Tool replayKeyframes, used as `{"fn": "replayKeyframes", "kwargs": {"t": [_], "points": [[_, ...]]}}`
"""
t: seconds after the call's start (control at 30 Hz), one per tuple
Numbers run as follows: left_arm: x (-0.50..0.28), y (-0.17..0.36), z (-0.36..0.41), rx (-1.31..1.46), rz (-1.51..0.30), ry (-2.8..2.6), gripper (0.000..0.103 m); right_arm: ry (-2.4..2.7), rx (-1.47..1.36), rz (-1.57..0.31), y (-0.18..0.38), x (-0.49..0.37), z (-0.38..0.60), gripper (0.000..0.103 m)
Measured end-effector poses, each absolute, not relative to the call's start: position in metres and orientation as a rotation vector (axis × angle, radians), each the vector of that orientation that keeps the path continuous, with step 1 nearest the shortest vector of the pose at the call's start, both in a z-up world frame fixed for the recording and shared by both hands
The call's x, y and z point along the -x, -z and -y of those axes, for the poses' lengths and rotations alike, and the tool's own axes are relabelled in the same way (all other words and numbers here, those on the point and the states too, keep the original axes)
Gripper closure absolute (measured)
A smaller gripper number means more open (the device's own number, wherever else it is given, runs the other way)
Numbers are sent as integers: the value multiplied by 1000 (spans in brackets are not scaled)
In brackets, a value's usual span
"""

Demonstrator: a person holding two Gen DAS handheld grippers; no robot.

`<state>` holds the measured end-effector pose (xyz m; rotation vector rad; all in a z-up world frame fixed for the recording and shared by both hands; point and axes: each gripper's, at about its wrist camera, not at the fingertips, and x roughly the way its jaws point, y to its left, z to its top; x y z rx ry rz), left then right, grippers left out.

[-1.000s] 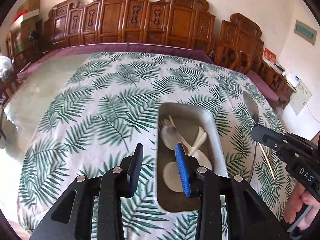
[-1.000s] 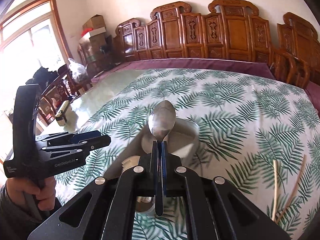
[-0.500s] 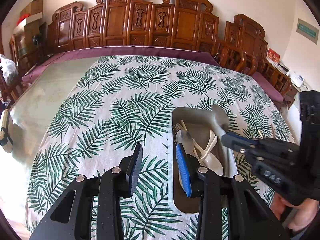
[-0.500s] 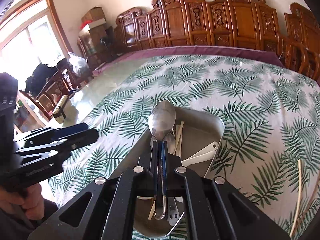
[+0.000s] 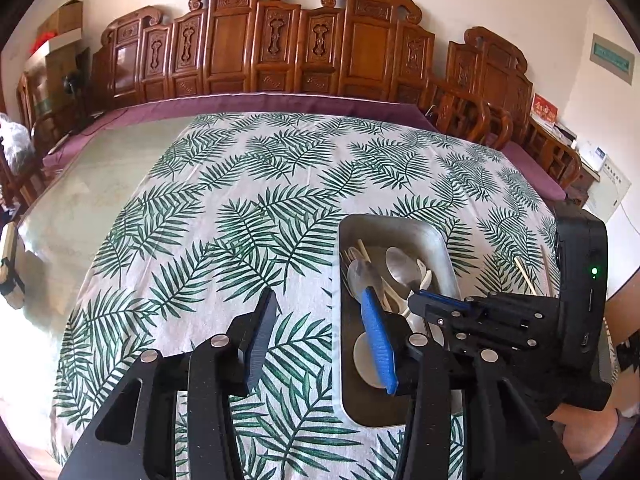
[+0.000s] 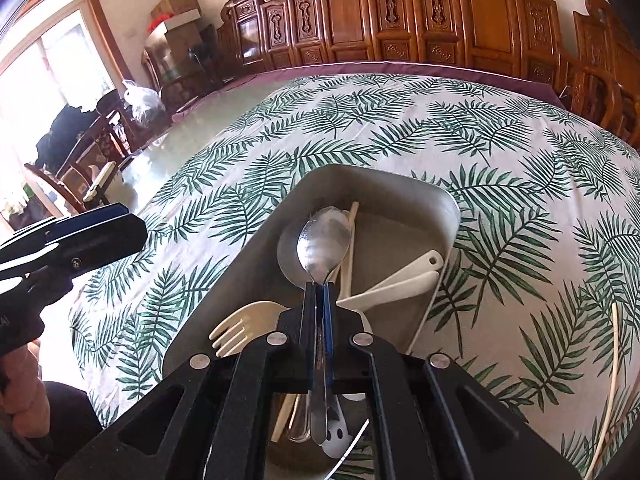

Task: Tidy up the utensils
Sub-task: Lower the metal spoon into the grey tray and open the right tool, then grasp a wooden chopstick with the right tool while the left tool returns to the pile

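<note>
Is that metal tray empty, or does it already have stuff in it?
Not empty. The metal tray already holds a cream fork, white spoons and a chopstick.

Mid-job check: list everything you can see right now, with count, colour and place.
metal tray: one, grey, on the leaf-print cloth.
metal spoon: one, silver, clamped in the right gripper above the tray.
second metal spoon: one, silver, in the tray under the held one.
fork: one, cream, in the tray's near left corner.
soup spoons: two handles showing, white, in the tray at right.
chopsticks: at least two, pale, on the cloth right of the tray.
tablecloth: one, white with green leaves.
carved chairs: a row, brown, behind the table.
left gripper: open, empty.
right gripper: shut on the spoon.
</note>
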<state>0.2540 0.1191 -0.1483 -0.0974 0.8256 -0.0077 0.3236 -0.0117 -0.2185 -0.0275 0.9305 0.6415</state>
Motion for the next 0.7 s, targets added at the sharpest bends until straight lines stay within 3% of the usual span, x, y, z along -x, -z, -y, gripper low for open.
{"fn": "replayKeyframes", "kwargs": {"t": [0.7], "points": [[-254,151,-86,54,-824,58,55,-618,28,-801,170,-295,98,95]]}}
